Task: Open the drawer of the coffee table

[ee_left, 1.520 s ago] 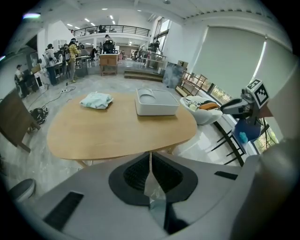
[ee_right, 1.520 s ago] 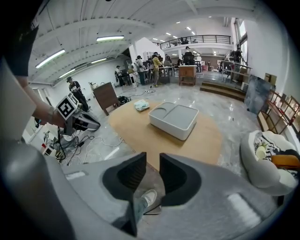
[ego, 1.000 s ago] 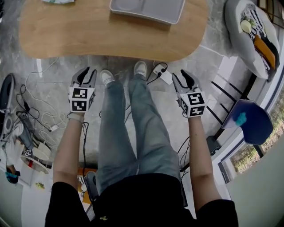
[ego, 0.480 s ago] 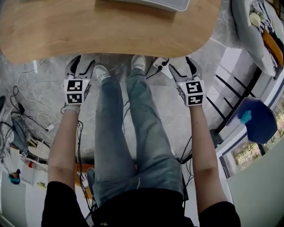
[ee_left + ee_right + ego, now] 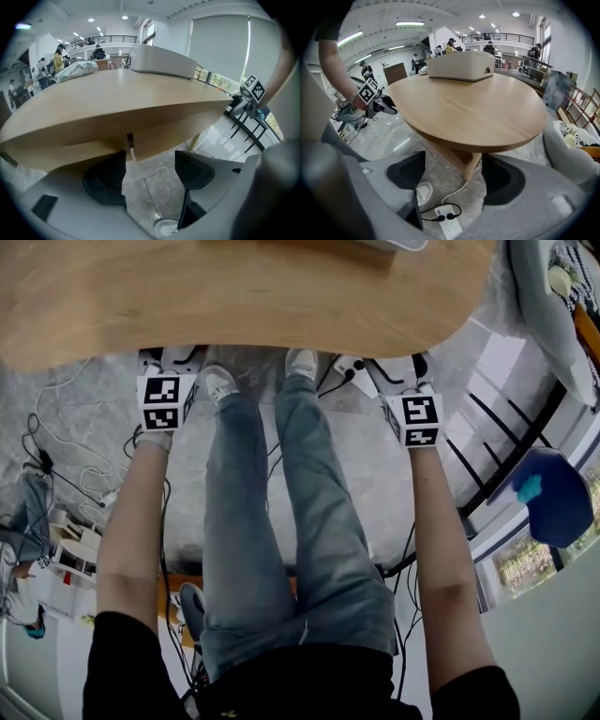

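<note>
Holding the left tongs [image 5: 150, 160] and right tongs [image 5: 452, 164] low at the near edge of the wooden surface [image 5: 117, 93], both just opened wide and empty, seemingly to take the drawer front [image 5: 161, 136], probably the band under the top beside the seam [image 5: 130, 145], not yet touched

Both forearms [image 5: 141, 512] stretch down toward the bench's [image 5: 234, 296] near edge. The left tongs [image 5: 150, 164] and right tongs [image 5: 452, 176] have just been opening. Their jaws now stand wide, apparently gripping nothing.
</note>
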`<state>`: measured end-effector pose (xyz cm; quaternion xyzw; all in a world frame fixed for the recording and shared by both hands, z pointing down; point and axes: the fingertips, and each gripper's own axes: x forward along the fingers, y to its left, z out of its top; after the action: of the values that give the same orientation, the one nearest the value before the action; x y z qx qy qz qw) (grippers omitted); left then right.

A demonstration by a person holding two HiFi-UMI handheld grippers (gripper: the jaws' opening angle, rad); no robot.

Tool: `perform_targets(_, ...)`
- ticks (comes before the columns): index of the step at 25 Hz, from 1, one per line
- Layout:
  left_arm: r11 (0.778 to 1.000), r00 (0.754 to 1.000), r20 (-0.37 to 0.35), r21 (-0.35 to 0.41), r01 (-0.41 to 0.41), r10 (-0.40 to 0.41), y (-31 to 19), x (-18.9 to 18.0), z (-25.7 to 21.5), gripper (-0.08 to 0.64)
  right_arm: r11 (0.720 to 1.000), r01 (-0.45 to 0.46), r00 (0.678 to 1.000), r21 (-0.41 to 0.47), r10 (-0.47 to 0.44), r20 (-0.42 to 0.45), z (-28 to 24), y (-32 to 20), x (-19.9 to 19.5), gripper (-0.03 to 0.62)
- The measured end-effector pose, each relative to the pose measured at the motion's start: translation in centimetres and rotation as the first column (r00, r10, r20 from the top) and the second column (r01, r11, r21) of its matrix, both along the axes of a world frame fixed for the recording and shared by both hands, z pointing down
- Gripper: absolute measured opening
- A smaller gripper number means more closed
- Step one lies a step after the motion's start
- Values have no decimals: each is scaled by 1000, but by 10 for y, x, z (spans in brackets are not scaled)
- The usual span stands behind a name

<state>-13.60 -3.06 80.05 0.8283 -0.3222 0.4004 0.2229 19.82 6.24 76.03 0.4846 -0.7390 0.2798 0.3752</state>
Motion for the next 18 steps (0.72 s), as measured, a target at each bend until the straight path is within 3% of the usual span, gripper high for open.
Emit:
perform_targets(6, 999, 999, -27, 44, 29, -28, -6, 1, 0, 333, 1000, -8, 1000, 30, 7, 21, 6, -13, -1, 374)
perform_targets(15, 998, 997, -55, 24, 51, -49, -5, 1, -1, 331, 1000, 12, 998, 8, -12, 70, 16, -16, -16, 365)
perform_targets(18, 1000, 997, -74, 18, 22, -21, -3, 5, -3, 331, 999, 23, 999, 24, -24, 41, 16, -17, -12, 297)
